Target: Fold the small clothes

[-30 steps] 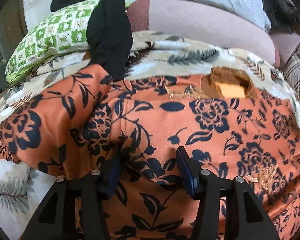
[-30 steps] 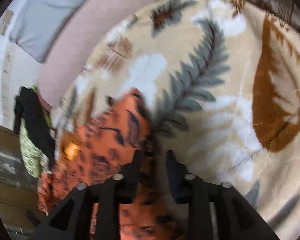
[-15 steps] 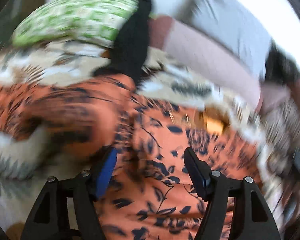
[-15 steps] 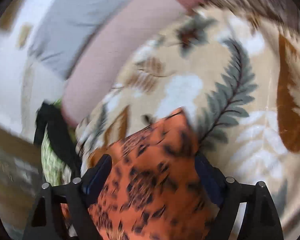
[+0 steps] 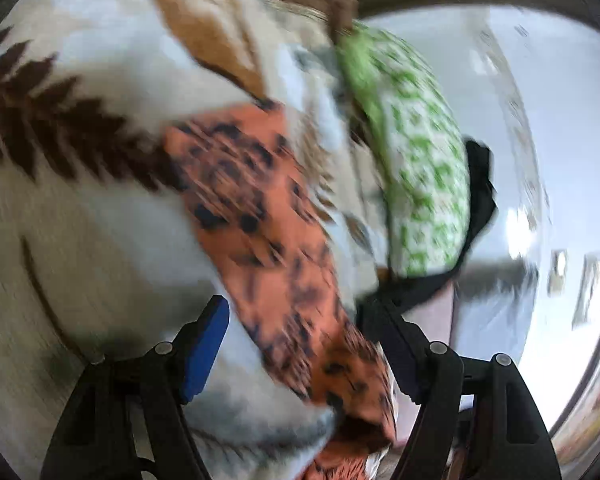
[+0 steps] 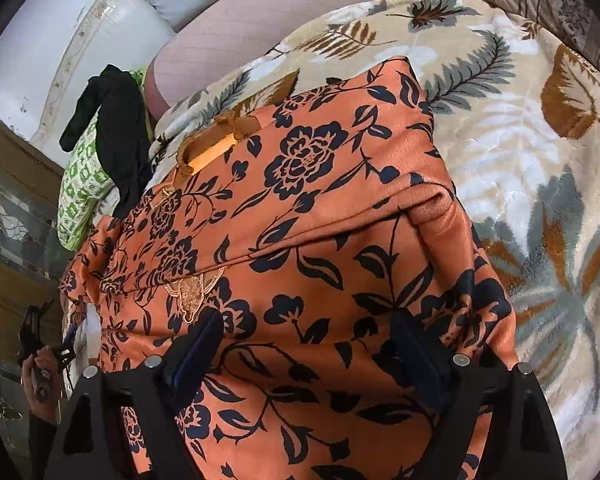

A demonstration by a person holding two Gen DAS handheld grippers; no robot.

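Orange floral garment (image 6: 320, 248) now folded double on leaf-print blanket (image 6: 540, 184), unlike earlier flat spread; fold crease running crosswise ahead of right gripper (image 6: 308, 344). Left gripper (image 5: 300, 340) and right both spread wide, just opened, gripping nothing.

Counted across both wrist views are one orange garment (image 6: 320, 240) printed with dark flowers, one leaf-patterned blanket (image 6: 540, 168), one green-and-white pillow (image 5: 424, 168), one black cloth (image 6: 116, 136) draped over it, one pink bolster (image 6: 260, 20) and two grippers (image 5: 296, 344) (image 6: 308, 344).
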